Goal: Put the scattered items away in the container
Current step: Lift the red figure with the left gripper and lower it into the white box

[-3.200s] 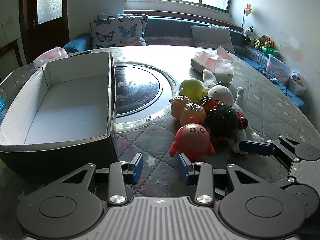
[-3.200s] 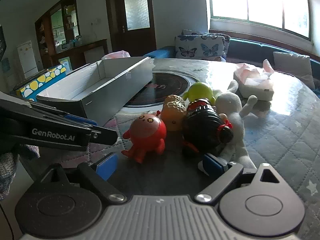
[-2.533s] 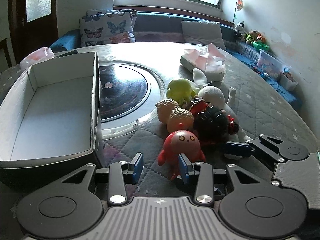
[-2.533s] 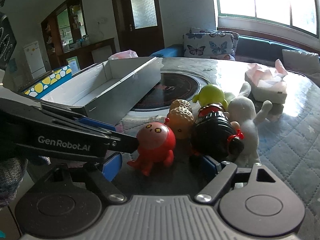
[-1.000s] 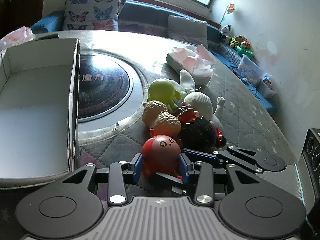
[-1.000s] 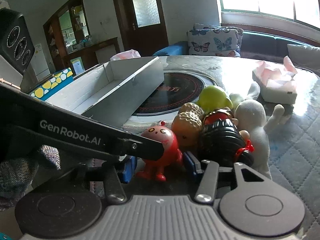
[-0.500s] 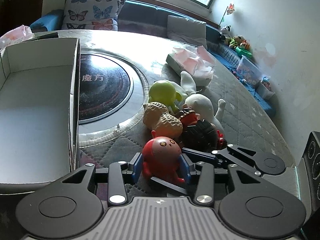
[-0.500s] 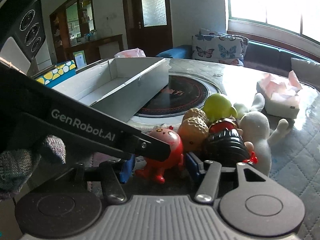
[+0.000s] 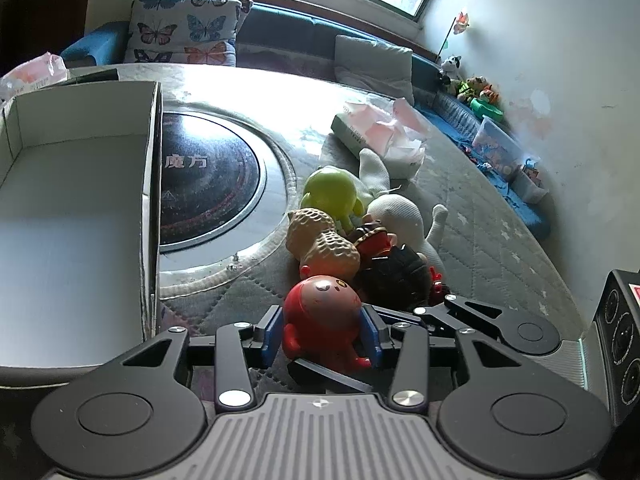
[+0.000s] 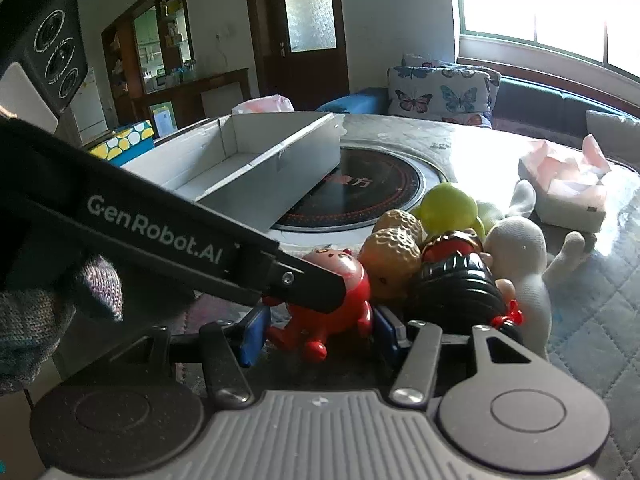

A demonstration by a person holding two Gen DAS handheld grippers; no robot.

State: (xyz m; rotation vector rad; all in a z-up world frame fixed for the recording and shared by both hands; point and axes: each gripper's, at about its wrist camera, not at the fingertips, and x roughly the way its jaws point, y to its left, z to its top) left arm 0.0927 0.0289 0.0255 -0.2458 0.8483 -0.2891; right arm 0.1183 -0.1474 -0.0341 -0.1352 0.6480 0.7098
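Note:
A red round toy (image 9: pixel 320 320) sits between the blue pads of my left gripper (image 9: pixel 320 330), which is shut on it. My right gripper (image 10: pixel 316 332) also has its blue pads against the red toy (image 10: pixel 344 304), low near its feet. Behind it lie a tan peanut toy (image 9: pixel 320 240), a black-haired doll (image 9: pixel 394 272), a green toy (image 9: pixel 328 192) and a white plush (image 9: pixel 396 212). The open white box (image 9: pixel 80 184) stands to the left and looks empty.
A tissue box (image 9: pixel 372 132) with pink tissue lies beyond the toys. A round black hotplate (image 9: pixel 208 188) is set into the table next to the box. A sofa with butterfly cushions (image 9: pixel 188 36) runs behind the table. The left gripper's arm (image 10: pixel 160 232) crosses the right wrist view.
Both grippers moved in toward the toy pile. The left closed on the red toy, and the right narrowed from wide open onto the same toy.

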